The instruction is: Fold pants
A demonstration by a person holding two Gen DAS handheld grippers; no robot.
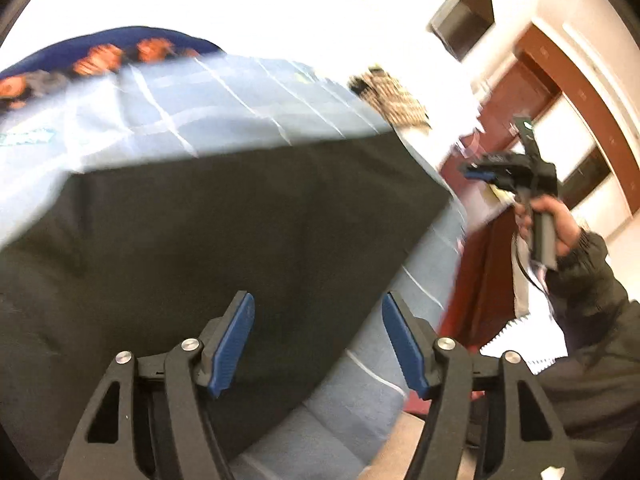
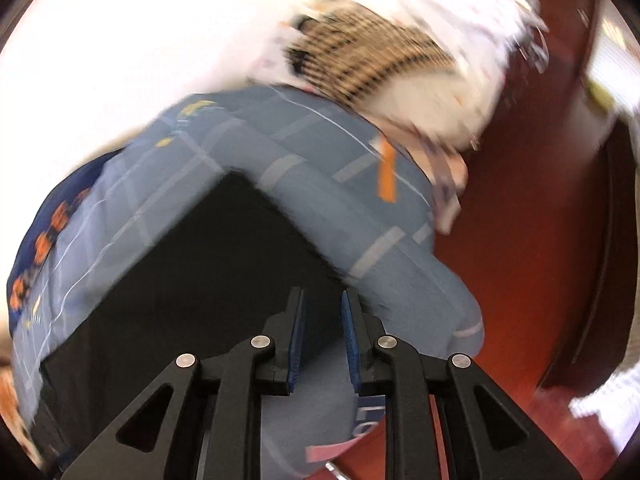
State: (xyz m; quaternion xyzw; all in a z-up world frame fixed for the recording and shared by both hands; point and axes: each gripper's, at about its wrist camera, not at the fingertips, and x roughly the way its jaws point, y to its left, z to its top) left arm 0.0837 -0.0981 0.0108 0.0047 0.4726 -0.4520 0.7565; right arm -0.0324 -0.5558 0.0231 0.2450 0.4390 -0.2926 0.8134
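Dark pants [image 1: 224, 232] lie flat on a light blue checked bedsheet [image 1: 192, 104]. My left gripper [image 1: 318, 332] hovers over their near edge with its jaws wide open and empty. My right gripper [image 1: 480, 170] shows in the left wrist view at the right, held in a hand beyond the bed's edge. In the right wrist view the pants [image 2: 200, 264] are a black rectangle on the sheet [image 2: 320, 168]. My right gripper [image 2: 322, 320] has its blue pads a narrow gap apart, nothing between them, near the pants' right corner.
A dark blue cloth with orange prints [image 1: 100, 56] lies at the far side of the bed. A striped tan item [image 2: 372, 56] and white bedding [image 2: 440, 40] lie beyond the sheet. A reddish-brown wooden door [image 1: 516, 96] and floor [image 2: 520, 240] are at the right.
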